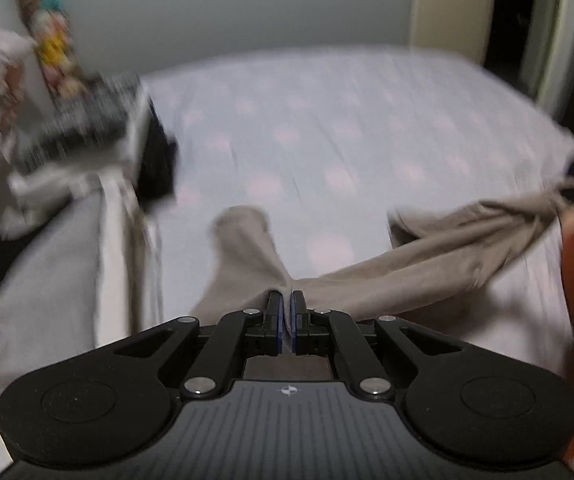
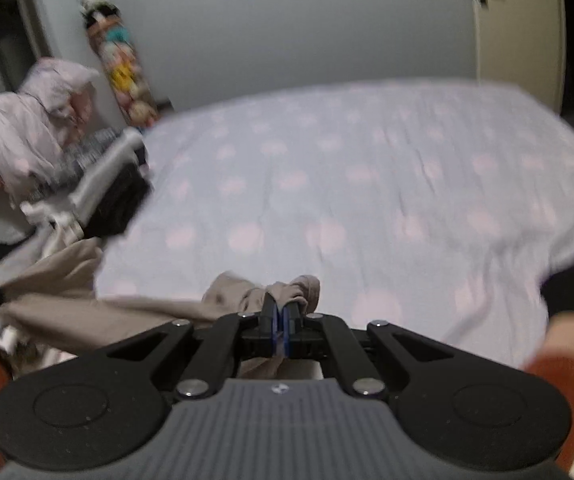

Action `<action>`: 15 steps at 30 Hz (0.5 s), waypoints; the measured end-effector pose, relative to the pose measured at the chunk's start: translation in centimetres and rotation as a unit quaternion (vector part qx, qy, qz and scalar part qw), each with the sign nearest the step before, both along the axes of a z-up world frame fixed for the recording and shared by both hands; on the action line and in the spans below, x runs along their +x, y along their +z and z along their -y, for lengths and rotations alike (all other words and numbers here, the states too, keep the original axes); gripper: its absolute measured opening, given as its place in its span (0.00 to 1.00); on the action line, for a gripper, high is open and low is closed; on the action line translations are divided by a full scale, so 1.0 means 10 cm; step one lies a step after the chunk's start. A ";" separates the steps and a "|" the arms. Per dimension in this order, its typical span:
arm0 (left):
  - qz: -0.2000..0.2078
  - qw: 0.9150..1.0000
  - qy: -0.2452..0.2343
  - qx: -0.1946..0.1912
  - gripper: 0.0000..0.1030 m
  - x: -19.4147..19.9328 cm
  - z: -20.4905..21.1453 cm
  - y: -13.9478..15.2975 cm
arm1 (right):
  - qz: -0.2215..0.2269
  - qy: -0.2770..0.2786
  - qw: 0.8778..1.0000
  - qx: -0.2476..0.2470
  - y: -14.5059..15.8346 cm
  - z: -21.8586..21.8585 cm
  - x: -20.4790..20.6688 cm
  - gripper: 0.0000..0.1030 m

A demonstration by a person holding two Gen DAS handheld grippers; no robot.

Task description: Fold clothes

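Across both views from 9 to 3 o'clock spreads the bed sheet [image 1: 327, 120], pale with pink dots. On it lies the beige garment [image 1: 447, 248], stretched between both grippers above the sheet's near edge. A clothes pile [image 2: 99, 184] sits at 9 o'clock. The left gripper [image 1: 287, 312] is clenched on the garment. The right gripper [image 2: 279, 312] pinches bunched garment fabric at 12 o'clock.

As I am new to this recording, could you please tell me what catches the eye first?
A beige cloth garment stretches across the pale dotted bedsheet, pinched at each end by the left hand-held gripper and the right hand-held gripper. A heap of clothes sits at the bed's left edge.
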State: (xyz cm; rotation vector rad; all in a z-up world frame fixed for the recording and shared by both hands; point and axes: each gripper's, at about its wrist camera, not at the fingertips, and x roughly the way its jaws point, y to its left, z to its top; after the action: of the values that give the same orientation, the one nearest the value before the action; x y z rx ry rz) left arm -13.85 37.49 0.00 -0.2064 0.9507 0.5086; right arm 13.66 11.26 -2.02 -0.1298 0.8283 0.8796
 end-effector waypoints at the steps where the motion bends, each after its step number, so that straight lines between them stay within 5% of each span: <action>1: -0.021 1.000 -0.008 -0.019 0.04 -0.02 0.07 -0.12 | -0.009 -0.009 1.000 -0.013 -0.10 0.07 0.00 0.03; 5: -0.094 0.989 -0.053 -0.099 0.04 -0.10 0.36 -0.56 | -0.048 -0.054 0.996 -0.058 -0.45 0.46 -0.01 0.03; 9: -0.141 0.973 -0.120 -0.139 0.05 -0.05 0.67 -0.81 | -0.058 -0.121 0.987 -0.088 -0.67 0.89 0.05 0.03; 11: -0.144 0.970 -0.139 -0.141 0.07 0.03 0.71 -0.81 | -0.057 -0.150 0.982 -0.098 -0.73 0.98 0.10 0.03; 15: -0.135 0.969 -0.165 -0.125 0.28 0.24 0.68 -0.75 | -0.054 -0.173 0.978 -0.106 -0.79 1.08 0.15 0.03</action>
State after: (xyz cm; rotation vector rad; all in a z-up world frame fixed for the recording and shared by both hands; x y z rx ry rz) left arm -11.43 30.68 -7.54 -0.2032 1.2885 0.1092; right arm 15.18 0.44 -9.94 -0.1197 1.0099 0.4717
